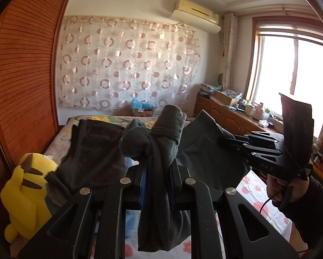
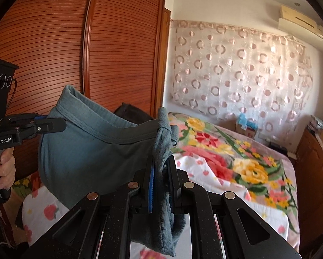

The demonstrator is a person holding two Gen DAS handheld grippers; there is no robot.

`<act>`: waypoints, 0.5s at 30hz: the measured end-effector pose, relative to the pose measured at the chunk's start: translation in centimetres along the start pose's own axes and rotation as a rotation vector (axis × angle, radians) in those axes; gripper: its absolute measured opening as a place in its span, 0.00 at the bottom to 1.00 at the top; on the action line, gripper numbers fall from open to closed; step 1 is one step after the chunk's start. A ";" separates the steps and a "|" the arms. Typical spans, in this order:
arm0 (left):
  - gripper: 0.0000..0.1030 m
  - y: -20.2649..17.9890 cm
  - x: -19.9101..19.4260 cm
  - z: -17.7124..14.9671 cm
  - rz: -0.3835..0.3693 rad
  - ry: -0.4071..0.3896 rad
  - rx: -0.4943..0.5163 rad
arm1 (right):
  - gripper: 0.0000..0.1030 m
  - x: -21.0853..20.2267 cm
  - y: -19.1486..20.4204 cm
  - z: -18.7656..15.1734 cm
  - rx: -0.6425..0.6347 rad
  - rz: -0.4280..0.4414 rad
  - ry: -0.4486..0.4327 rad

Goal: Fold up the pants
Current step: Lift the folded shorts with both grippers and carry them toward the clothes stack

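The grey-teal pants (image 1: 161, 142) hang in the air above the bed, held up by both grippers at the waistband. My left gripper (image 1: 157, 168) is shut on a bunched corner of the waistband. My right gripper (image 2: 161, 172) is shut on the other corner of the pants (image 2: 92, 151). The right gripper shows in the left wrist view (image 1: 226, 142), clamped on the fabric. The left gripper shows in the right wrist view (image 2: 53, 125), pinching the hem. The waistband sags between the two. The legs hang down out of sight.
A bed with a floral blanket (image 2: 237, 151) and strawberry sheet (image 2: 47, 211) lies below. A yellow plush toy (image 1: 25, 196) sits at the bed's left. A wooden wardrobe (image 2: 96, 54) stands left, a cluttered wooden cabinet (image 1: 230, 116) under the window right.
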State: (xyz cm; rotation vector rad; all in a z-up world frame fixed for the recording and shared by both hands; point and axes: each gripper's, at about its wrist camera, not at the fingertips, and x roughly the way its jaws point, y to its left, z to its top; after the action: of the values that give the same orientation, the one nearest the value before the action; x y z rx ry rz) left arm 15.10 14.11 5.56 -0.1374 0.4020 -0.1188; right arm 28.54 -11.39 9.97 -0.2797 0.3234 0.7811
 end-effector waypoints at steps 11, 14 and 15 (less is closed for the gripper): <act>0.17 3.2 1.5 1.9 0.081 -0.024 -0.007 | 0.10 5.3 -1.4 2.9 -0.063 0.018 -0.031; 0.17 4.2 2.1 1.9 0.103 -0.017 -0.028 | 0.10 6.9 -1.2 3.4 -0.102 0.031 -0.049; 0.17 4.8 2.4 1.8 0.113 -0.014 -0.041 | 0.10 7.6 -1.2 3.4 -0.116 0.034 -0.051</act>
State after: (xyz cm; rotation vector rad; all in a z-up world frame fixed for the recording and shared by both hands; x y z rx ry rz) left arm 18.39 18.70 5.53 -0.1554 0.3972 0.0016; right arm 35.08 -6.09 10.33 -0.3635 0.2353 0.8403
